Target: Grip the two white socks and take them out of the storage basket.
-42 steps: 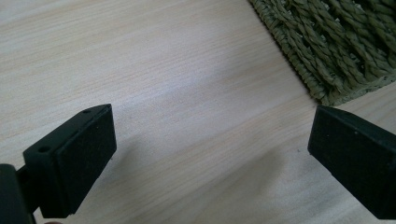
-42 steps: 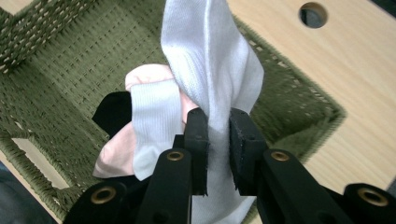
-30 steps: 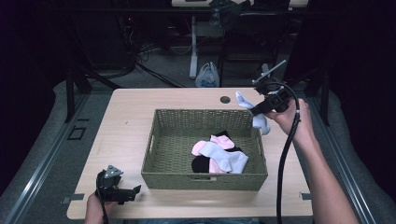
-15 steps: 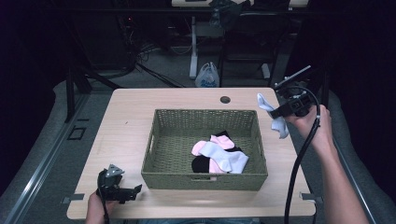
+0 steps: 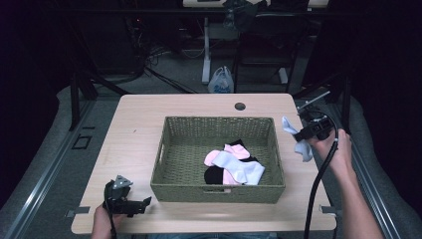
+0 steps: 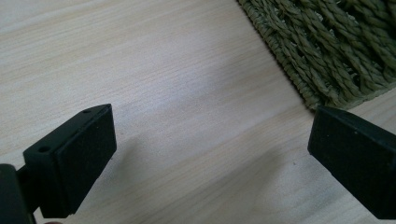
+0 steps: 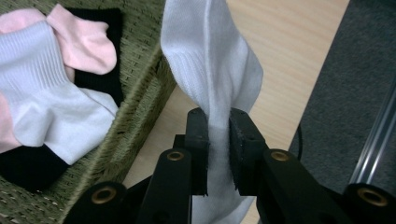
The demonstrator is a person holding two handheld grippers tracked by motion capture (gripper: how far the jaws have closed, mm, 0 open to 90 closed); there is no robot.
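Observation:
My right gripper (image 5: 301,134) is shut on a white sock (image 5: 297,138) and holds it above the table's right side, just right of the green woven basket (image 5: 218,191). The right gripper view has the sock (image 7: 212,70) pinched between the two jaws of that gripper (image 7: 218,144), draped both ways. Inside the basket lie pink (image 5: 234,152), white (image 5: 239,169) and black (image 5: 214,175) socks. Near the table's front left corner my left gripper (image 5: 142,205) rests open; the left gripper view has its jaws wide apart over bare wood, with the basket's corner (image 6: 336,51) ahead.
The light wooden table (image 5: 139,129) has a cable hole (image 5: 240,106) at its far middle. Dark floor, table legs and a plastic bag (image 5: 220,82) lie beyond the far edge. The right gripper's cable (image 5: 318,184) trails along the forearm.
My right gripper has carried the white sock from over the basket's far right corner out to the right, past the basket's rim, and slightly lower. The left gripper has stayed still.

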